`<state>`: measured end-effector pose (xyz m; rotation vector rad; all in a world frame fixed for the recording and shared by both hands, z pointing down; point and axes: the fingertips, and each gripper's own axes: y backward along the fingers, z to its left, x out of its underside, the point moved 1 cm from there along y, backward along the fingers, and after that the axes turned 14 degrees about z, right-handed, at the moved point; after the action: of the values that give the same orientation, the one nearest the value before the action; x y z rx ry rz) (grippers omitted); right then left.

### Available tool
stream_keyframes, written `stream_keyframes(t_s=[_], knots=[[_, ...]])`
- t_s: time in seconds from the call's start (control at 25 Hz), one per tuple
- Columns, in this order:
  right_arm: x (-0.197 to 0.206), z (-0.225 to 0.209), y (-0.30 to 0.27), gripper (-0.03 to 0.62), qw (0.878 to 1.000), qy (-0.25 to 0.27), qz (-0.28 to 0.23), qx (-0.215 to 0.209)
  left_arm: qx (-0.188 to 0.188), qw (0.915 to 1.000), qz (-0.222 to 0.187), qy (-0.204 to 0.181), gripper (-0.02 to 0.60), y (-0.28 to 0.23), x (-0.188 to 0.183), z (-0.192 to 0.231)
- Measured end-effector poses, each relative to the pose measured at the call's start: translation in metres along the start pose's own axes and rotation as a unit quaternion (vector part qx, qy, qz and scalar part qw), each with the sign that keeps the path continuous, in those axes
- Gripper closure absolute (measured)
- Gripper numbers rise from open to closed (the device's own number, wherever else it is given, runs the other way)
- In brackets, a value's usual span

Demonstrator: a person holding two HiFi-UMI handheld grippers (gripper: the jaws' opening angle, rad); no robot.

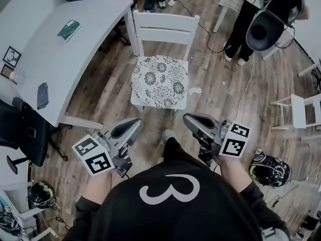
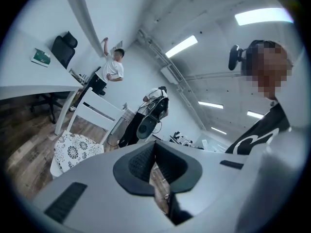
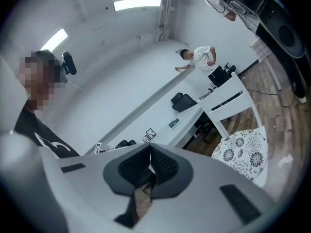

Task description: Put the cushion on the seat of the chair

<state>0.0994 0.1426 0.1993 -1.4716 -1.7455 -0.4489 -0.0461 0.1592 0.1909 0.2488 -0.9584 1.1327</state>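
The round white cushion with a black flower print [image 1: 159, 81] lay flat on the seat of the white wooden slat-backed chair [image 1: 165, 28]. It covered most of the seat and left only the seat's corners bare. The chair stood on the brown plank floor [image 1: 100, 92], just beside one corner of the large white table [image 1: 75, 54].

The left gripper [image 1: 134, 124] and the right gripper [image 1: 188, 118] were held on the near side of the chair, close to the person's chest and well apart from the cushion. In each gripper view the dark ribbed pads met, so both pairs of jaws were closed with nothing caught between them.

The table bore a flat green book [image 1: 69, 30], a dark blue slab-shaped item [image 1: 42, 95] near its edge, and small framed pictures [image 1: 11, 56]. A crumpled white scrap [image 1: 195, 90] lay on the floor to the right of the chair. A black-and-green helmet [image 1: 270, 169] rested on the floor farther right.
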Motion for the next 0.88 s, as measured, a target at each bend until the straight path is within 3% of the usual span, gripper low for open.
stream_keyframes(t_s=[0.16,0.36,0.6,0.88], knots=[[-0.003,0.031,0.005,0.583,0.999,0.029,-0.007,-0.011,0.007,0.9997,-0.004,-0.022,0.568,0.008,0.001,-0.026],[0.006,0.045,0.011,0.585,0.998,0.061,-0.001,0.02,-0.029,0.9982,-0.007,-0.052,0.568,0.017,0.005,-0.036],[0.01,0.043,0.019,0.586,0.998,0.041,-0.016,0.049,-0.051,0.9955,-0.009,-0.079,0.568,0.018,0.004,-0.042],[0.013,0.036,0.022,0.586,0.998,0.022,-0.021,0.053,-0.07,0.9964,-0.001,-0.048,0.568,0.02,0.004,-0.033]])
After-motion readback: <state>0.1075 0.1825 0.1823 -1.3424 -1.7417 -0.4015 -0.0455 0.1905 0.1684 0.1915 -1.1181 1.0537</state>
